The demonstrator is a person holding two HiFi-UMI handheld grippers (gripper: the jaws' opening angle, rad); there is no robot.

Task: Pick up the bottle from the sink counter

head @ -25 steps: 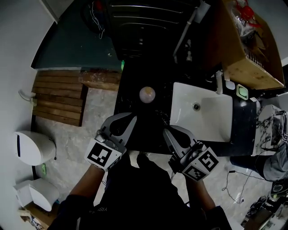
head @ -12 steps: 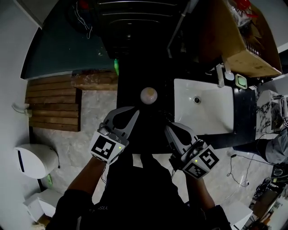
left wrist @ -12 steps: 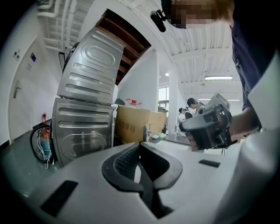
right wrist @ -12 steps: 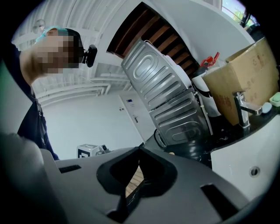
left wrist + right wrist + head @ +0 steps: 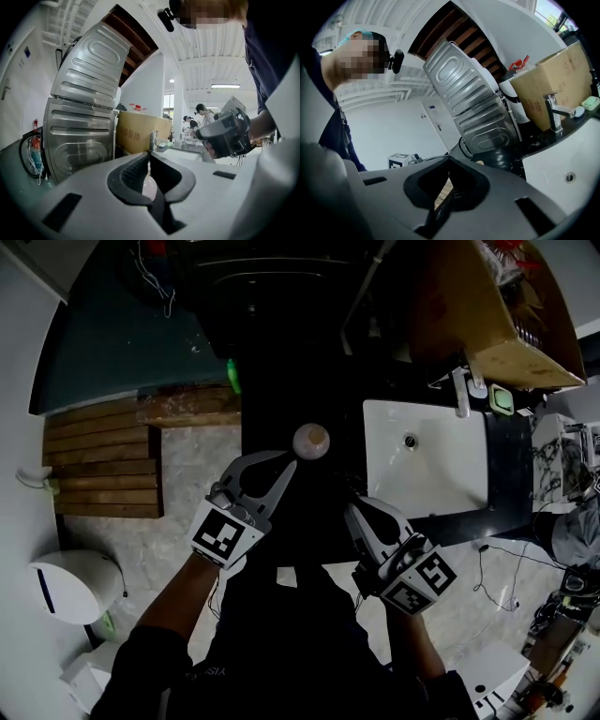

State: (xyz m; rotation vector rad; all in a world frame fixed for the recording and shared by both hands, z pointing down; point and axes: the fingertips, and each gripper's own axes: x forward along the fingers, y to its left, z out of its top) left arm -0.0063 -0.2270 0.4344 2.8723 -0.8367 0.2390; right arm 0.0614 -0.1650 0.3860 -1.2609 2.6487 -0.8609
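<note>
The bottle [image 5: 310,440] stands on the black sink counter [image 5: 281,381], seen from above as a round pale top. My left gripper [image 5: 292,460] is shut and empty, its tips just short of the bottle on the near left. In the left gripper view the shut tips [image 5: 149,157] line up with a pale shape [image 5: 148,186] behind them, probably the bottle. My right gripper [image 5: 349,509] hangs lower right of the bottle, clear of it; its jaws [image 5: 449,160] meet with nothing between them.
A white sink basin [image 5: 427,474] with a faucet [image 5: 461,390] lies right of the bottle. Behind it sit a cardboard box [image 5: 497,315] and a green soap dish [image 5: 503,401]. A metal appliance [image 5: 84,126] stands at the back. Left on the floor is a wooden slat mat [image 5: 98,465].
Both grippers have moved forward over the counter. The left one's tips have come close to the bottle; the right one shifted only a little. Both stay shut.
</note>
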